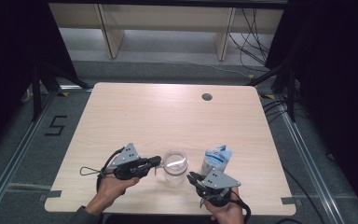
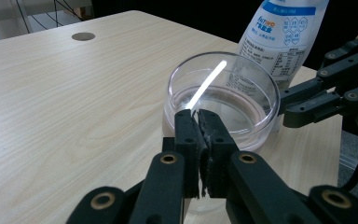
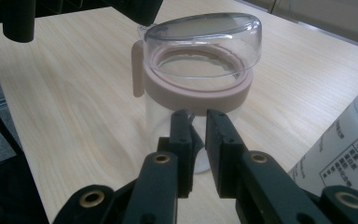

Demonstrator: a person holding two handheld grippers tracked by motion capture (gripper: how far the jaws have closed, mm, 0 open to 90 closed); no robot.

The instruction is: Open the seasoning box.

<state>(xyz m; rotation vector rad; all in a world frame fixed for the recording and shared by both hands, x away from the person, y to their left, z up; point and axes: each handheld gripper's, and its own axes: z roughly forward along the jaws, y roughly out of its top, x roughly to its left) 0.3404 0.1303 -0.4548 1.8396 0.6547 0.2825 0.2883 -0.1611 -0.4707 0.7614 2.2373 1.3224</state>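
A: Where's the clear plastic jar with the pinkish collar (image 1: 175, 166)?

B: Near the wooden table's (image 1: 135, 116) front edge, between both tools. The left gripper (image 2: 198, 122) seems pinched on its rim.

A: The right gripper (image 3: 198, 122)?

B: Jaws nearly together, nothing between them, just short of the jar.

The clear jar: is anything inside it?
The jar looks empty through its clear lid and walls; the pink collar hides a band of the inside, and the tool covers the bottom.

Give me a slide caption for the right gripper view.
Right gripper fingers close to a clear jar with a pink collar and domed lid, a pouch beside it on the table.
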